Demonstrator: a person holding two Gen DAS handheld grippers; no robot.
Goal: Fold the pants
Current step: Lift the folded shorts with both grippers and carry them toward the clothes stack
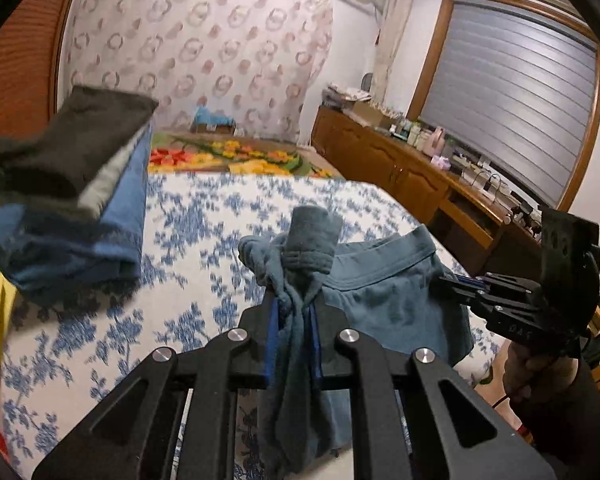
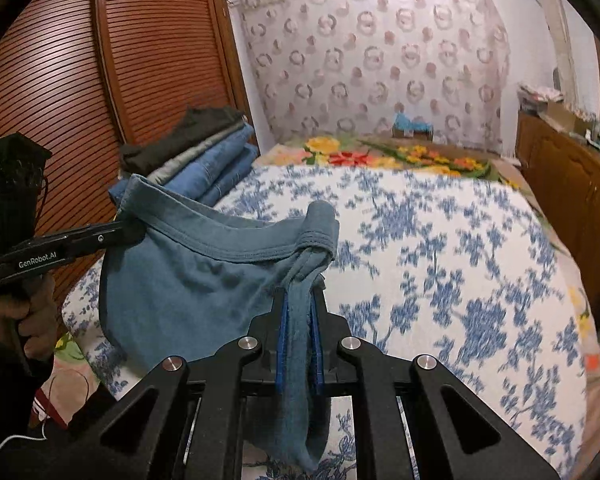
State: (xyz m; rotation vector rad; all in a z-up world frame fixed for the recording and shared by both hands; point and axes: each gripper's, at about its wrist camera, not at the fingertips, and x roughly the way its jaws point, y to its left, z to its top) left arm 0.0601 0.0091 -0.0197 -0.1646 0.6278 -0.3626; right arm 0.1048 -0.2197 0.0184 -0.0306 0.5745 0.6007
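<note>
Teal-blue pants [image 1: 388,280] hang in the air above the bed, held by the waistband between both grippers. My left gripper [image 1: 294,300] is shut on one end of the waistband, with bunched cloth sticking out past its tips. My right gripper [image 2: 300,292] is shut on the other end; it also shows at the right of the left wrist view [image 1: 444,280]. In the right wrist view the pants [image 2: 188,276] sag between the grippers, and my left gripper [image 2: 134,230] holds the far side. The legs drop below the frame.
The bed [image 2: 440,264] has a blue-and-white floral cover. A stack of folded clothes [image 1: 72,196] lies at its left side, also in the right wrist view [image 2: 204,156]. A wooden cabinet [image 1: 400,164] with clutter runs along the right. A slatted wooden wardrobe [image 2: 100,80] stands left.
</note>
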